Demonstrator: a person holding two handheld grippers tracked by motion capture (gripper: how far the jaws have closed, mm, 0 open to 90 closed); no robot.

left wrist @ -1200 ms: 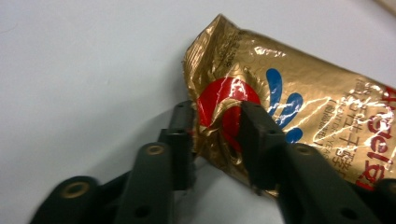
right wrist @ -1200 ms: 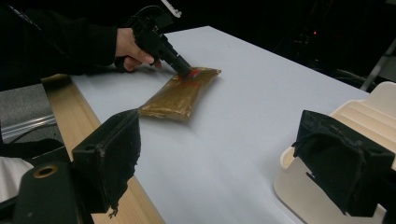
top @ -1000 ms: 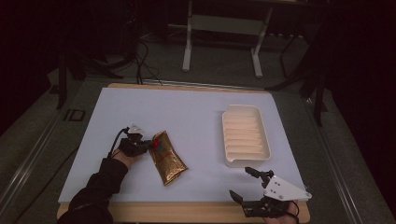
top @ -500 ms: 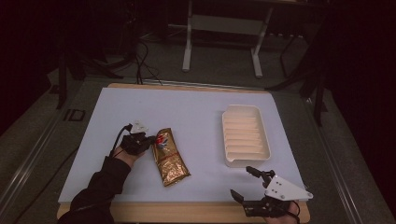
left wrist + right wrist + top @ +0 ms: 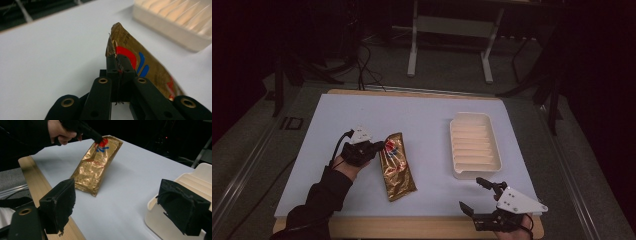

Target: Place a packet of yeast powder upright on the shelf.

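On the white tabletop (image 5: 427, 120) your left gripper (image 5: 379, 146) pinches the gold packet (image 5: 397, 167) by its top edge — jaws clamped tight; your right gripper (image 5: 476, 196) rests near the cream tray (image 5: 474, 145) — jaws wide apart, holding nothing.

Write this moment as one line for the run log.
left gripper: shut on gold packet edge, one end raised | right gripper: open, holds nothing | tray: empty
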